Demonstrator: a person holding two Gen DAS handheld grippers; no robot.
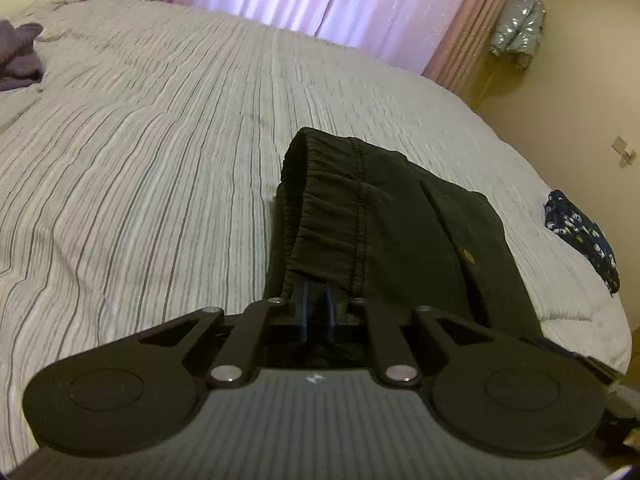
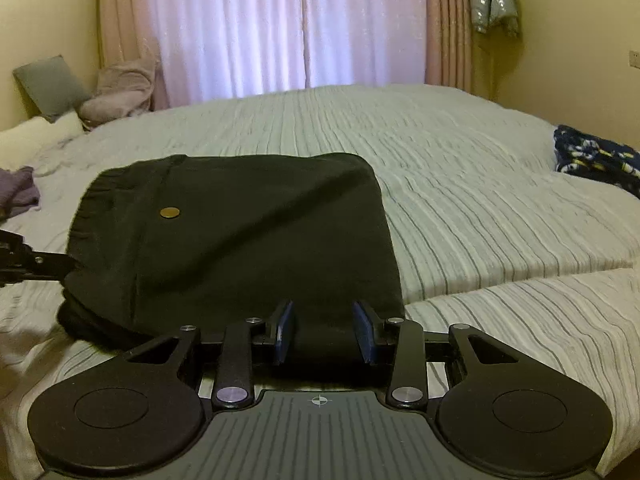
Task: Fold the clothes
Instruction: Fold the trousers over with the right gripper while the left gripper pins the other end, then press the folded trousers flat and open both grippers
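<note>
Lying folded on the striped bed (image 2: 480, 184), the black trousers (image 2: 240, 232) have their elastic waistband pinched in the left gripper (image 1: 316, 300), while the right gripper (image 2: 324, 332) straddles the near edge, jaws parted, unclenched.

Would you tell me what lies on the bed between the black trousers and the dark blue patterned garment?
Nothing: between the black trousers and the blue patterned garment only bare striped bedspread shows, clearest in the right wrist view.
</note>
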